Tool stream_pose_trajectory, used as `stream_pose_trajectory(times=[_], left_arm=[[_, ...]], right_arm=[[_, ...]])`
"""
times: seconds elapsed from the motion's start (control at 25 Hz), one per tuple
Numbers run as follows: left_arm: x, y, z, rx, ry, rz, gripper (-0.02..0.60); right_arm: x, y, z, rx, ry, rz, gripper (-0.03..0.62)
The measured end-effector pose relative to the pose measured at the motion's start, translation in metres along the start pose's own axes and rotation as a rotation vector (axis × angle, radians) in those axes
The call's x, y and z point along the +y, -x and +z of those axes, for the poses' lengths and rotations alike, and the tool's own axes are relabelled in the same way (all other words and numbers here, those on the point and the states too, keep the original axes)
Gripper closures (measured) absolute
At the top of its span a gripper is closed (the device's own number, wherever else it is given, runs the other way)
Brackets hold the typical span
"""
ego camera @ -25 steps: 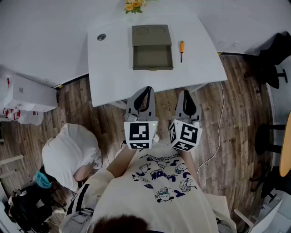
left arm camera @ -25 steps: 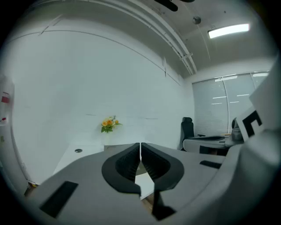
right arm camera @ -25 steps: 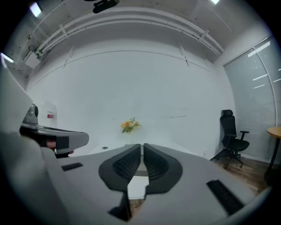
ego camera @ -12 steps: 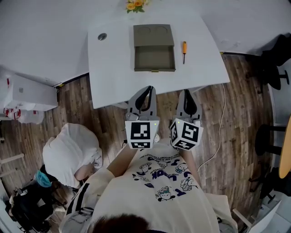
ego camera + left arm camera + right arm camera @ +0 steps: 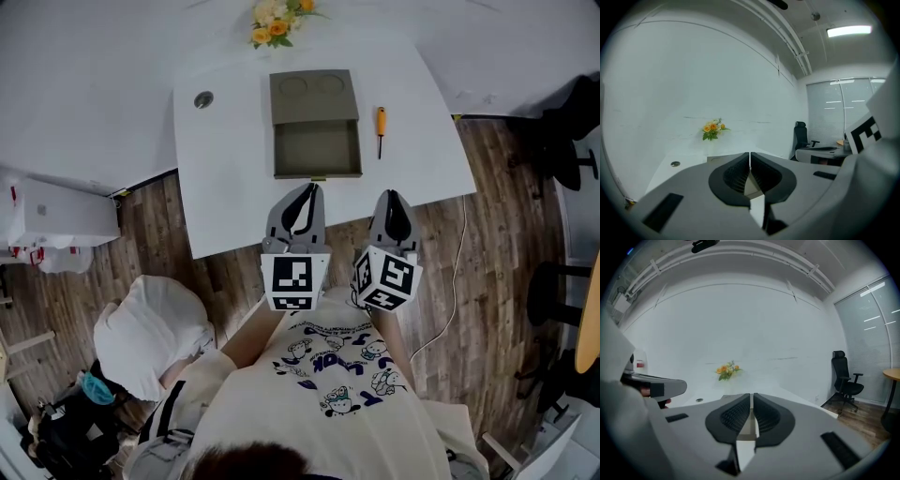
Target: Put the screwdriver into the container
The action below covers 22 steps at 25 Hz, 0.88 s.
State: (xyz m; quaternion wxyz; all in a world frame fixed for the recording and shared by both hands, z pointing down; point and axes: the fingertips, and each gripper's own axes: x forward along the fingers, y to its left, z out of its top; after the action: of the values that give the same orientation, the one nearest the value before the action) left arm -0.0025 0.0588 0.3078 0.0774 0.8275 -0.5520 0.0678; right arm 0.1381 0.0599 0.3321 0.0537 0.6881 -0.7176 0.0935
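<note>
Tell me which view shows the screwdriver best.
Head view. The screwdriver lies in full on the white table, just right of the container, with its orange handle at the far end. Neither the left nor the right gripper view shows it.

Nothing is reading clearly: the person's T-shirt (image 5: pixel 342 361) is showing upside-down printed letters among cartoon figures, but they are staying too small to make out.
</note>
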Motion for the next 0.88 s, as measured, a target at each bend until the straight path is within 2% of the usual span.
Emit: stream_pose_trajectory(times=[0.28, 0.52, 0.88], left_arm=[[0.021, -0.044, 0.002, 0.02, -0.007, -0.028, 0.559], [0.029, -0.065, -0.004, 0.049, 0.002, -0.049, 0.559], [0.026, -0.098, -0.019, 0.116, 0.021, -0.048, 0.558]], right_arm=[[-0.007, -0.047, -0.002, 0.024, -0.02, -0.049, 0.551], [-0.014, -0.066, -0.009, 0.057, -0.028, -0.082, 0.551], [-0.032, -0.098, -0.015, 0.115, -0.03, -0.085, 0.551]])
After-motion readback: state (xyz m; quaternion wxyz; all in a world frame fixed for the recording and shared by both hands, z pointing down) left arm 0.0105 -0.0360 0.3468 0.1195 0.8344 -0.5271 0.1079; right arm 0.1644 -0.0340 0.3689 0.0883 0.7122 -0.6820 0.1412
